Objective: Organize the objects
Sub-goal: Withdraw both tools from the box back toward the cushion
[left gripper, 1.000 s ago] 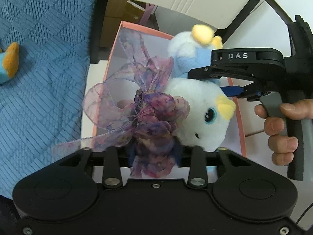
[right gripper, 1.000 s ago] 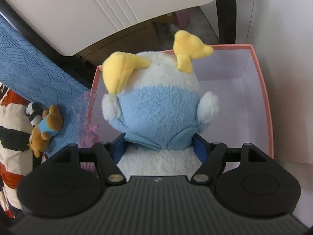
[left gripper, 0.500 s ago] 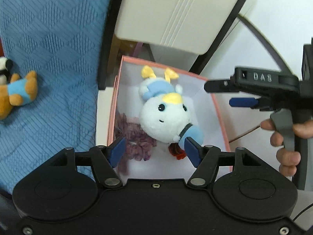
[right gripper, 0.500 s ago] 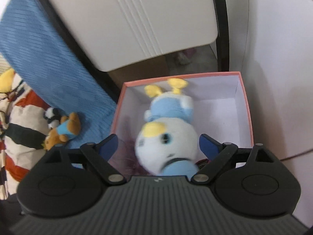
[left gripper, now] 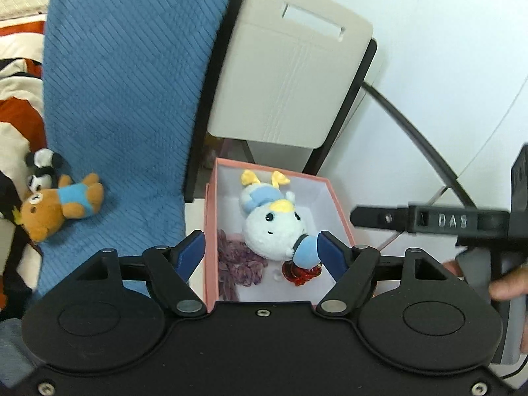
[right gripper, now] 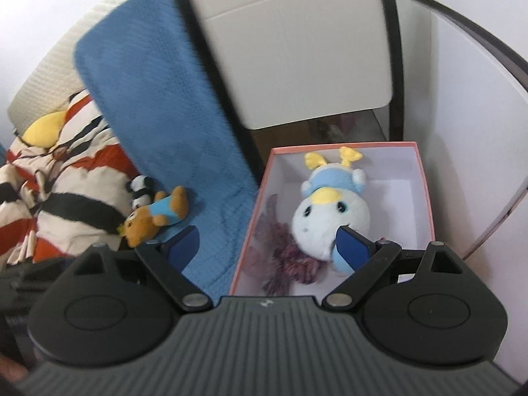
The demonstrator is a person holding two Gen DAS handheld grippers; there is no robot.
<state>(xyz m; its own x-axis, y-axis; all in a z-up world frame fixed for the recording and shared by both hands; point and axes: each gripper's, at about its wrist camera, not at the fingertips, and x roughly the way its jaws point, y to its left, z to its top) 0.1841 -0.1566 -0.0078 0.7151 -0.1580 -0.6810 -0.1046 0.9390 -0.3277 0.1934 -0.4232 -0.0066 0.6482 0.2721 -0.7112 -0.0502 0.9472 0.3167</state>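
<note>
A pink box (left gripper: 211, 217) (right gripper: 427, 198) holds a white and blue plush toy (left gripper: 270, 221) (right gripper: 330, 204), a purple ribbon bow (left gripper: 236, 260) (right gripper: 290, 260) and a small red object (left gripper: 300, 272). My left gripper (left gripper: 260, 250) is open and empty, raised above the box's near end. My right gripper (right gripper: 267, 247) is open and empty, above the box's near left corner; it also shows at the right of the left wrist view (left gripper: 429, 221). A brown teddy in a blue shirt (left gripper: 59, 204) (right gripper: 155, 217) and a small panda (left gripper: 43, 168) (right gripper: 142, 191) lie on the blue cushion (left gripper: 125, 99) (right gripper: 158, 99).
A beige chair back (left gripper: 290, 79) (right gripper: 297, 43) with a black frame stands behind the box. A striped orange, black and cream fabric (right gripper: 59, 178) lies left of the cushion. A white wall (left gripper: 462, 66) is on the right.
The left gripper let go of the purple bow and the right let go of the plush; both now lie in the box. Both grippers opened and drew back upward.
</note>
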